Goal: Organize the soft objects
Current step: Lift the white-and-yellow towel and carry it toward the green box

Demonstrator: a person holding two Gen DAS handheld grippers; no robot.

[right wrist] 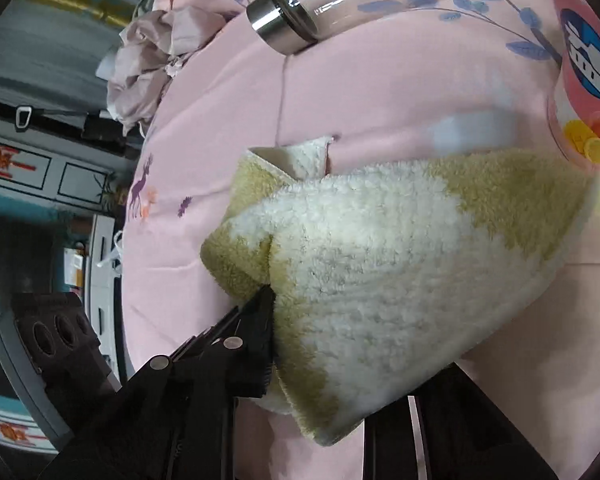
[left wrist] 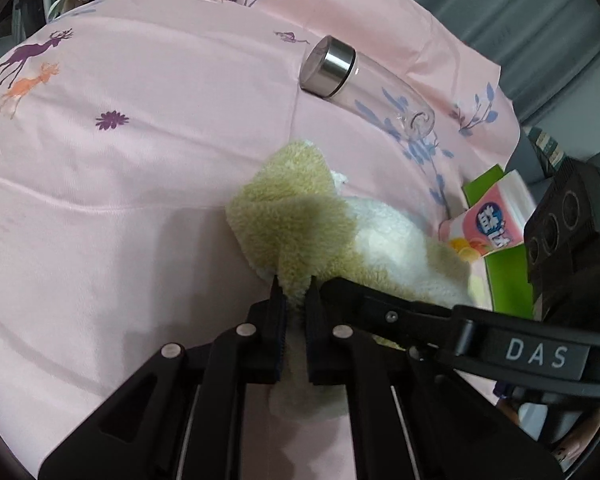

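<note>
A pink bedsheet (left wrist: 140, 200) with deer and flowers covers the bed. A fluffy yellow and white towel (left wrist: 300, 216) lies bunched at the middle, its long side running from 10 o'clock to 4 o'clock in the left wrist view. A glass bottle (left wrist: 364, 84) lies at 1 o'clock. The left gripper (left wrist: 295, 292) tilts down, pinching the towel's edge. The right gripper (right wrist: 316, 320) tilts down too, closed on the towel.
</note>
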